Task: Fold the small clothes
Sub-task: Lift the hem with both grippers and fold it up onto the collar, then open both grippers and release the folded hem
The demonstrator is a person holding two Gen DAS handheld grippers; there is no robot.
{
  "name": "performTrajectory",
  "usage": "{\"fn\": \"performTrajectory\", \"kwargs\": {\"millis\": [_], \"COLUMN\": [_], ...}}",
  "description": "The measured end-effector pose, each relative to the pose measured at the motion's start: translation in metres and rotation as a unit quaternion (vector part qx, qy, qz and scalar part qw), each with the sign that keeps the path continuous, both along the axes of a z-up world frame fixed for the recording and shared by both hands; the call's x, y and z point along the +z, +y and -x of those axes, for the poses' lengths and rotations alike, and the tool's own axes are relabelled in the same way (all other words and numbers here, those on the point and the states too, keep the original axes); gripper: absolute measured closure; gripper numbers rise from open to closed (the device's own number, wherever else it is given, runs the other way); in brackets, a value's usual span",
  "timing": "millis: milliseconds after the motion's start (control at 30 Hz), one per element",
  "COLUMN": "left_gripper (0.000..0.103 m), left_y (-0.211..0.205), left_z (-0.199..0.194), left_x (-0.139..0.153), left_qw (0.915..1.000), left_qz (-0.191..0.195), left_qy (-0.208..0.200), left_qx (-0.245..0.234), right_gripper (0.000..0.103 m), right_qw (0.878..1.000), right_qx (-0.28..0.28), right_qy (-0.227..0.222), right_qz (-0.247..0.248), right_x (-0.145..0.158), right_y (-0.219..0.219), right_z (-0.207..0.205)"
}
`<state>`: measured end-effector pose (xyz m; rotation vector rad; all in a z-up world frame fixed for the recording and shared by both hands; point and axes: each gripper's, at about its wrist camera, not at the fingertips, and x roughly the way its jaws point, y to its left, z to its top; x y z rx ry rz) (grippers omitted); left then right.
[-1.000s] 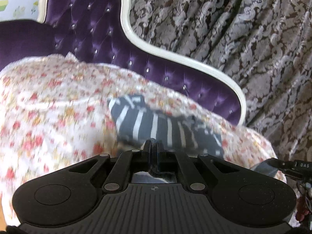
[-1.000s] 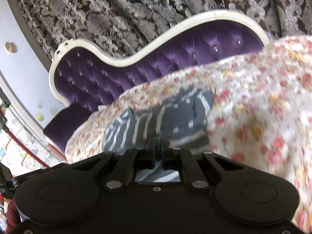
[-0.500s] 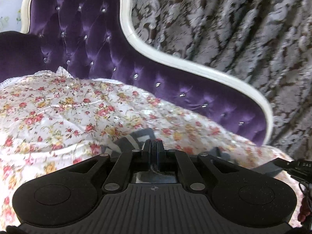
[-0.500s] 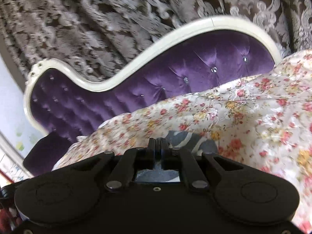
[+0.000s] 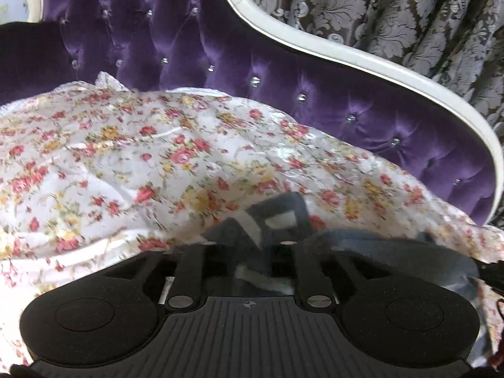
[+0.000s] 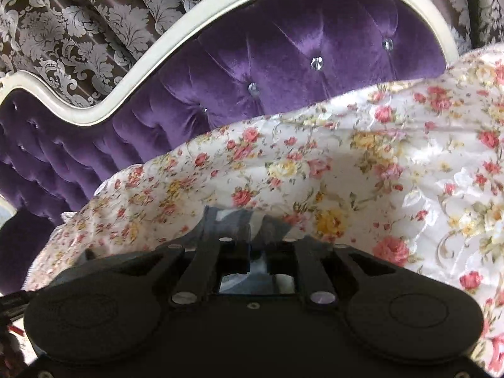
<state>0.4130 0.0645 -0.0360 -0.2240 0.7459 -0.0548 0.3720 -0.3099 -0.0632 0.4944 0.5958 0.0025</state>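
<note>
Striped garment (image 5: 277,220) lies on the floral sheet (image 5: 126,163), its edge between both grippers' jaws. Left gripper (image 5: 252,252) and right gripper (image 6: 255,245) have just been opening, releasing it. It's light, limp, likely slippery: pinch corners.

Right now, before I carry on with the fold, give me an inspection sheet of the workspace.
Surface: floral bedspread, wrinkled, lying over the seat of a purple tufted sofa.
Job's things: dark striped garment, lying low on the bedspread in front of both grippers; blurred.
Clutter: nothing seen.
Grippers: left gripper and right gripper have jaws that have just been opening; each shows a gap with the garment's cloth in it, the pads not pressing on it.
Cables: nothing clearly seen.
Surroundings: sofa's white curved frame; dark damask curtain behind it.
</note>
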Motion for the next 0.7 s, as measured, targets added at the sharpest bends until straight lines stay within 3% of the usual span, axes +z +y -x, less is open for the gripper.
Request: {"fn": "performTrajectory", "kwargs": {"millis": [67, 100, 167, 267, 367, 467, 600, 700], "left_gripper": [0.072, 0.068, 0.059, 0.044, 0.034, 0.032, 0.021, 0.017], "left_y": [0.004, 0.006, 0.008, 0.004, -0.007, -0.022, -0.040, -0.054], "left_z": [0.002, 0.001, 0.006, 0.019, 0.032, 0.043, 0.056, 0.064], "left_x": [0.005, 0.008, 0.017, 0.030, 0.037, 0.038, 0.036, 0.034], "left_qw": [0.9999, 0.9998, 0.9997, 0.9992, 0.9987, 0.9983, 0.9976, 0.9967], "left_qz": [0.008, 0.013, 0.016, 0.004, -0.003, -0.006, -0.010, -0.028], "left_qy": [-0.008, -0.011, -0.019, -0.040, -0.048, -0.039, -0.017, -0.014], "left_qx": [0.007, 0.006, 0.000, -0.005, -0.018, -0.043, -0.066, -0.074], "right_gripper": [0.076, 0.058, 0.038, 0.036, 0.026, 0.019, 0.001, 0.001], "right_qw": [1.000, 0.999, 0.999, 0.997, 0.996, 0.996, 0.996, 0.996], "right_qx": [-0.009, -0.009, -0.007, 0.001, 0.012, 0.024, 0.039, 0.049], "right_qy": [-0.009, -0.019, -0.031, -0.046, -0.052, -0.051, -0.046, -0.032], "right_qz": [0.017, 0.025, 0.038, 0.059, 0.066, 0.074, 0.071, 0.066], "right_x": [0.005, 0.008, 0.015, 0.028, 0.035, 0.037, 0.035, 0.030], "right_y": [0.000, 0.000, 0.001, 0.006, 0.014, 0.024, 0.035, 0.040], "right_z": [0.001, 0.005, 0.012, 0.025, 0.041, 0.053, 0.068, 0.075]}}
